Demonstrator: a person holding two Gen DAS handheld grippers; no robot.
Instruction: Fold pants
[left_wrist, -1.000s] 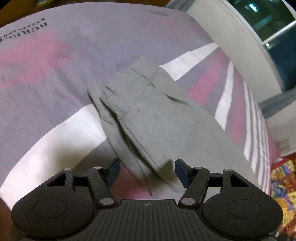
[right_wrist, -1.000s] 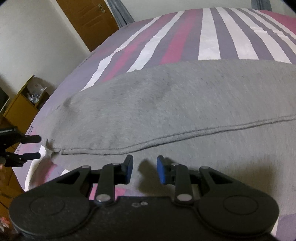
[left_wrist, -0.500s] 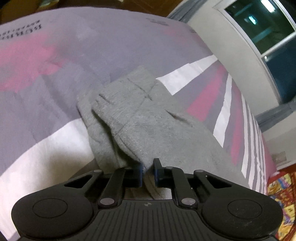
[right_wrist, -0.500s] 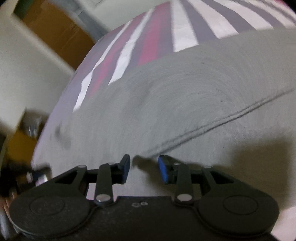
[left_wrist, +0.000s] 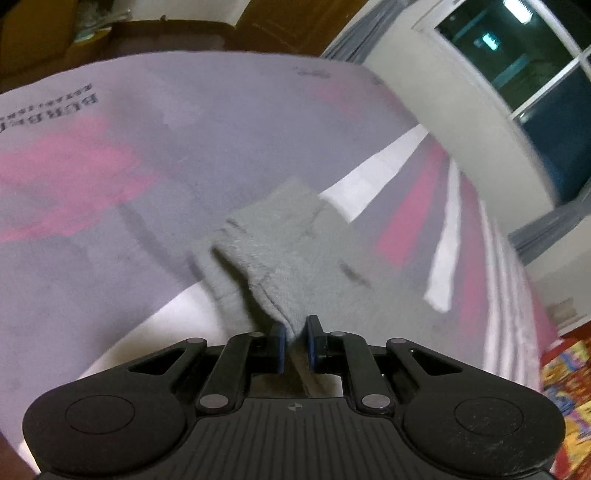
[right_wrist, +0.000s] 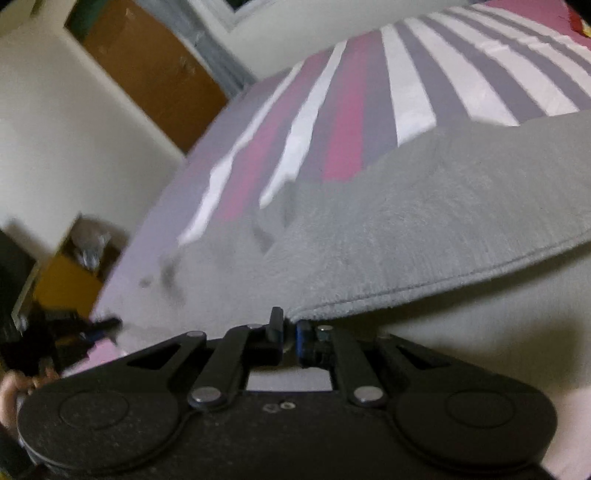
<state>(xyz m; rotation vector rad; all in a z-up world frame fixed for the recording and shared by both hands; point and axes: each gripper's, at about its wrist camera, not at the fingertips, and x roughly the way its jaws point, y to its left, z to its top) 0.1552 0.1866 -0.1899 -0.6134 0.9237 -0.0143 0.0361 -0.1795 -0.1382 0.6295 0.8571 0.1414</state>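
Grey fleecy fabric pants (left_wrist: 295, 254), soft and thick, lying on bed with purple, pink and white striped sheet (left_wrist: 184, 129). Narrow end bunched in layers in left view; broad flat panel with stitched hem edge (right_wrist: 461, 273) in right view.

Left black two-finger gripper (left_wrist: 294, 343): closed on a fold of the grey fabric, cloth pinched between the blue pads and rising out of the jaws. Right black two-finger gripper (right_wrist: 289, 334): closed on the corner of the hemmed edge, fabric lifted slightly off the layer beneath. Left gripper also visible at far left of right view (right_wrist: 92, 326), blurred, near the bed edge.

Step in hand, by judgement: both edges grasped, fold carry-over about to begin. Progress: partly folded already, legs seemingly stacked; at least one further fold outstanding.

Next move calls for: both grippers raised together, level, then carried across the pants toward the opposite end; grip kept firm so the thick fleece does not slip; edges aligned before release.

Risk: uneven lift dragging lower layer; motion blur limits certainty on exact layer held.

Surroundings: brown wooden door (right_wrist: 147, 70), dark window (left_wrist: 535, 66), yellow-brown cabinet (right_wrist: 70, 280).
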